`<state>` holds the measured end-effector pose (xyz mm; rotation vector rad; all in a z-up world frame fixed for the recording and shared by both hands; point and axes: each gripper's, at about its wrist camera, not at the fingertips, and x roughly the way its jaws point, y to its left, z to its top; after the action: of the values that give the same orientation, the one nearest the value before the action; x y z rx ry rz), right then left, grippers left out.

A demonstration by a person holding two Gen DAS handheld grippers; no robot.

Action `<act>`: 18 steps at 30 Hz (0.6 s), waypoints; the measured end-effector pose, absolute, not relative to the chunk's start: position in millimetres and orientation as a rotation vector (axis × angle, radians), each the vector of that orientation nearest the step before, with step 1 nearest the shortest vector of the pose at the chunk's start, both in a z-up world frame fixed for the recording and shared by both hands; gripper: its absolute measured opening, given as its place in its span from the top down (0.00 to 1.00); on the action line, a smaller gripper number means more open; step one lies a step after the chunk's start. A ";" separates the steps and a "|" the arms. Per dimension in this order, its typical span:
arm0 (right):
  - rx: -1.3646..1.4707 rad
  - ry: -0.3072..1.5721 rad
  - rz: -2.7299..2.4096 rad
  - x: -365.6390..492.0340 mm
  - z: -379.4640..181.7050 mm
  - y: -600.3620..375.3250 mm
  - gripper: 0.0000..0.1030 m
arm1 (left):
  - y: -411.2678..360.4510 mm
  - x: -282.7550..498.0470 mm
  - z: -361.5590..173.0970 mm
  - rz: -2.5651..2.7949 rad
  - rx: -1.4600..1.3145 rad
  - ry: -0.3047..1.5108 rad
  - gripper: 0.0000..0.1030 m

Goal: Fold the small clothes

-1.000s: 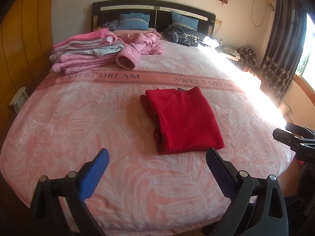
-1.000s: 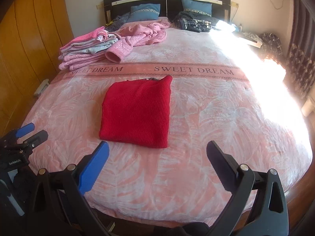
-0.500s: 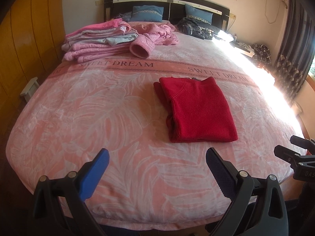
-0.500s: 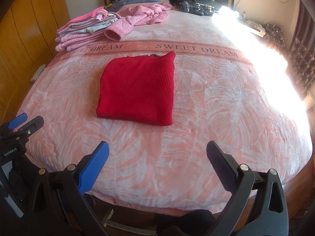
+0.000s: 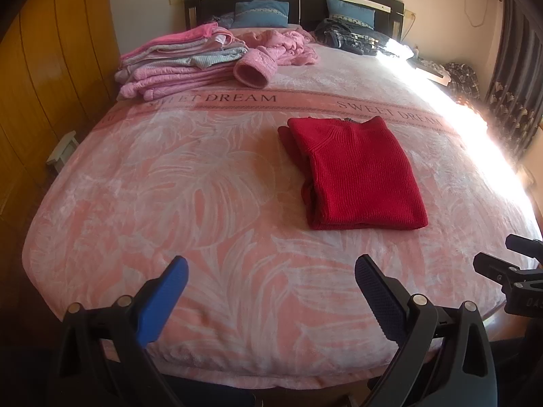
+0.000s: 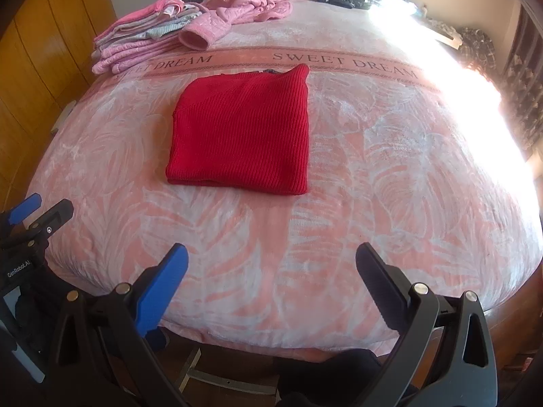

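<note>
A red knit sweater point(image 5: 359, 176) point(image 6: 242, 129) lies folded into a rectangle in the middle of the pink bed. My left gripper point(image 5: 271, 271) hangs open over the near edge of the bed, well short of the sweater and to its left, with nothing between its fingers. My right gripper point(image 6: 271, 257) is also open and empty, at the near edge of the bed, below the sweater. Each gripper shows at the side of the other's view: the right gripper point(image 5: 509, 264) and the left gripper point(image 6: 37, 213).
A stack of folded pink and grey clothes point(image 5: 176, 61) sits at the far left of the bed, with a crumpled pink garment point(image 5: 271, 54) beside it. Dark clothes point(image 5: 353, 37) lie by the pillows. Wooden wardrobe point(image 5: 40, 84) stands left, curtain point(image 5: 516, 78) right.
Both grippers have drawn back and swung slightly, so the sweater sits further right in the left view and the bed looks lower in the right view. Both stayed open. The sweater has not moved.
</note>
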<state>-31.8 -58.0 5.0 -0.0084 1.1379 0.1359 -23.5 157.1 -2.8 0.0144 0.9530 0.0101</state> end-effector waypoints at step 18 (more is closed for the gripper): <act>-0.037 1.158 0.122 -31.0 -7.0 -54.6 0.04 | 155.4 -22.5 -11.0 0.026 0.040 0.966 0.04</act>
<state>-31.0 -54.6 -7.0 -0.0372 1.1583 0.1224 -22.5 155.4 -11.0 0.0402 0.9658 0.0263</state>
